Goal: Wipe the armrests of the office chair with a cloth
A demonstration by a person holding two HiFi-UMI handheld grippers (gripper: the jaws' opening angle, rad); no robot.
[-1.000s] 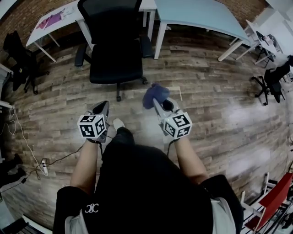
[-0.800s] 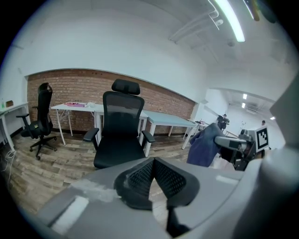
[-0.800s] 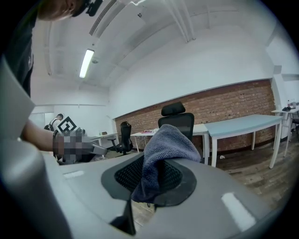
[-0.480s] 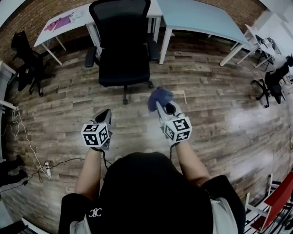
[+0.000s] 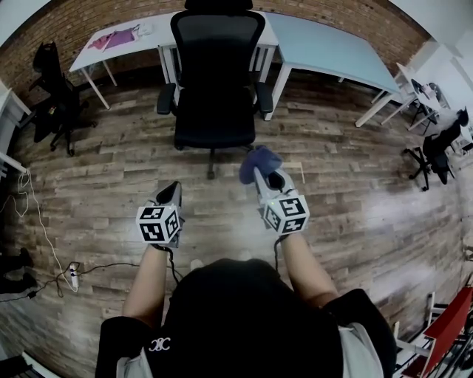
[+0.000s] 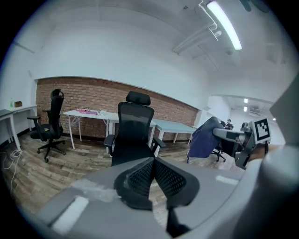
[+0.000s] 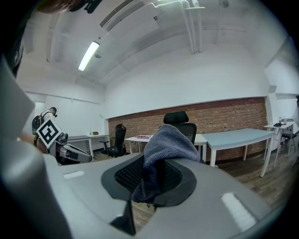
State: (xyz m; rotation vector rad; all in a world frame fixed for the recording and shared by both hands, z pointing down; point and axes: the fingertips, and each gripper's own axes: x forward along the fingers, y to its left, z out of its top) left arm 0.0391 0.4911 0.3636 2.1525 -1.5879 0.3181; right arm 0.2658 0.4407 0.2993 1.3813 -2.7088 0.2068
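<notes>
item 1, your left gripper (image 5: 172,190): held low in front of you over the wooden floor (image 5: 103,170). its 2 fingers (image 6: 140,176) are pressed together at the tips, with nothing between them.

item 2, your right gripper (image 5: 259,174): level with the left one and well apart from it. its fingers (image 7: 127,175) pinch the cloth.

item 3, cloth (image 7: 166,140): blue-grey towelling, bunched. it rises out of the right gripper's jaws and droops over the tip. no part of it touches the chair.

item 4, office chair (image 5: 214,111): black, with a mesh back and a headrest. it stands upright on its wheeled base ahead of both grippers, seat facing you. its 2 armrests (image 5: 166,96) stick out on either side of the seat, both apart from the grippers and from the cloth.

item 5, white table (image 5: 89,55): stands behind the chair, with a pink sheet (image 5: 117,35) on it. a pale blue table (image 5: 325,48) stands just beside it, to the right in the head view. a brick wall (image 5: 81,18) runs behind both.

item 6, second black chair (image 5: 55,96): at the far left of the head view.

item 7, power strip (image 5: 72,275): lies with its cable on the floor near your left arm.
</notes>
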